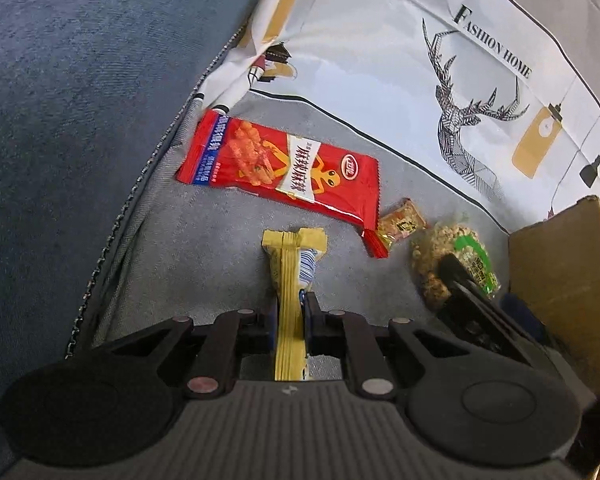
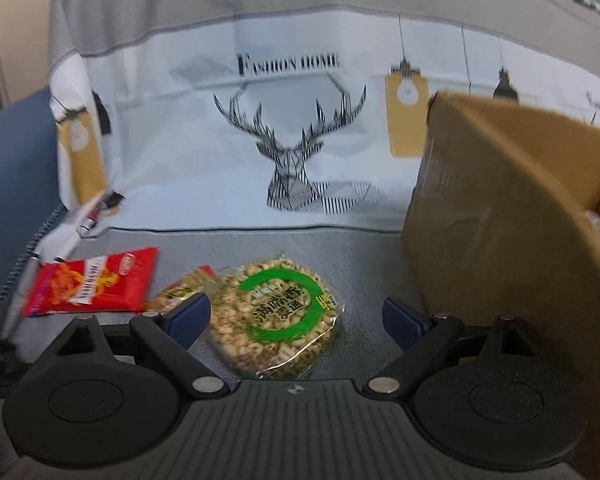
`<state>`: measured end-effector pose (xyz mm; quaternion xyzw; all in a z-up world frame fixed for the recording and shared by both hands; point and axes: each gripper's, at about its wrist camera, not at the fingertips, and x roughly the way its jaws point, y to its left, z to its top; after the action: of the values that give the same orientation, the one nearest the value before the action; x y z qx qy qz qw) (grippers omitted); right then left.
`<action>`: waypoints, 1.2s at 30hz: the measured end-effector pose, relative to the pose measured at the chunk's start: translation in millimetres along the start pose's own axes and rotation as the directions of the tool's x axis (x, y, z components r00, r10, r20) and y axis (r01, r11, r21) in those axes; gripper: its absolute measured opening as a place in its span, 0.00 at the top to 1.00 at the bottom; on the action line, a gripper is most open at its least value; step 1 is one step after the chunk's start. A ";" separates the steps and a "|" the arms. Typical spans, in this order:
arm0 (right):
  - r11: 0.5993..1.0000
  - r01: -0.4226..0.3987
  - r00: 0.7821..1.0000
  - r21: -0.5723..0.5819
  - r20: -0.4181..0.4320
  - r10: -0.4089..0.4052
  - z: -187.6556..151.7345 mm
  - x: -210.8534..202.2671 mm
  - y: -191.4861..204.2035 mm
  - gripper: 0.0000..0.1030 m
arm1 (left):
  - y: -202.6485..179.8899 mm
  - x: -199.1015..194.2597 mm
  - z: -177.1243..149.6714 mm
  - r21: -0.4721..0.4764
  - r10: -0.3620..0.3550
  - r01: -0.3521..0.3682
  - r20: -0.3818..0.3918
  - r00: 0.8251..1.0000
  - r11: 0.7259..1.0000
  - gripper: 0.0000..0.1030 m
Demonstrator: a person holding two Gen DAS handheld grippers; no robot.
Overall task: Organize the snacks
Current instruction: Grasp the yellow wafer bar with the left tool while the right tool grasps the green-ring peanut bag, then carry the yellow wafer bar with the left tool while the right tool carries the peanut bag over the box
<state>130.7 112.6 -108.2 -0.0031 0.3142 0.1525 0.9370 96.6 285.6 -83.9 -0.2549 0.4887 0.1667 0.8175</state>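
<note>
Four snack packets (image 1: 288, 168), one cardboard box (image 2: 499, 200), two grippers (image 1: 290, 312)

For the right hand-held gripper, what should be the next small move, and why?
Probably lower it a little and close on the round rice cracker pack. The right hand-held gripper is open, with the pack between its fingers but not yet pressed. The cardboard box stands just to its right, ready to receive it.

Cardboard box (image 2: 499, 208) cut off at right edge; red packet (image 2: 92, 284) print blurred.
</note>
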 end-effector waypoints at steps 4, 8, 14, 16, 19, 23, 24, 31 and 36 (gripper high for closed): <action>0.999 -0.049 0.998 -0.011 -0.043 0.048 -2.1 19.8 0.3 0.05 | 0.5 2.0 0.6 -0.003 -0.003 0.003 -0.005 1.000 1.000 0.87; 0.995 -0.098 0.993 -0.030 -0.068 0.096 -5.0 28.2 5.5 0.12 | -1.2 2.5 0.8 0.000 -0.011 0.011 -0.008 1.000 1.000 0.87; 0.995 -0.065 0.998 -0.072 0.011 0.066 -5.6 11.8 9.4 0.21 | 0.7 -0.7 1.2 -0.016 -0.026 0.026 -0.009 1.000 1.000 0.87; 0.995 -0.063 0.997 -0.074 0.041 0.066 -1.7 -4.9 9.0 0.21 | 0.8 -5.1 2.2 -0.015 -0.036 0.036 -0.001 0.999 0.999 0.87; 0.995 -0.064 0.996 -0.076 0.059 0.068 5.7 -37.8 5.0 0.21 | 2.5 -10.1 3.0 -0.017 -0.047 0.047 0.006 0.999 0.999 0.87; 0.997 -0.057 0.998 -0.049 -0.026 0.056 7.9 -76.1 -2.6 0.21 | 1.8 -13.8 0.7 -0.007 -0.060 0.060 0.008 0.998 0.998 0.87; 0.997 -0.051 0.998 -0.055 -0.034 0.049 3.8 -86.6 -3.3 0.21 | 0.8 -13.1 -0.1 -0.002 -0.061 0.061 0.005 0.998 0.998 0.87; 0.993 -0.062 0.997 -0.097 -0.056 0.057 -33.0 -100.6 -7.9 0.21 | -6.3 -7.6 -5.4 0.042 -0.043 0.043 -0.006 0.999 0.998 0.87; 0.987 -0.108 0.990 -0.117 -0.099 0.096 -45.0 -79.8 -2.4 0.21 | -11.3 -5.8 -5.1 0.056 -0.036 0.036 0.000 0.999 0.998 0.87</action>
<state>44.7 83.0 -97.5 -0.0516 0.3472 0.2189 0.9104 96.2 273.3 -77.9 -0.2406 0.4882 0.1380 0.8274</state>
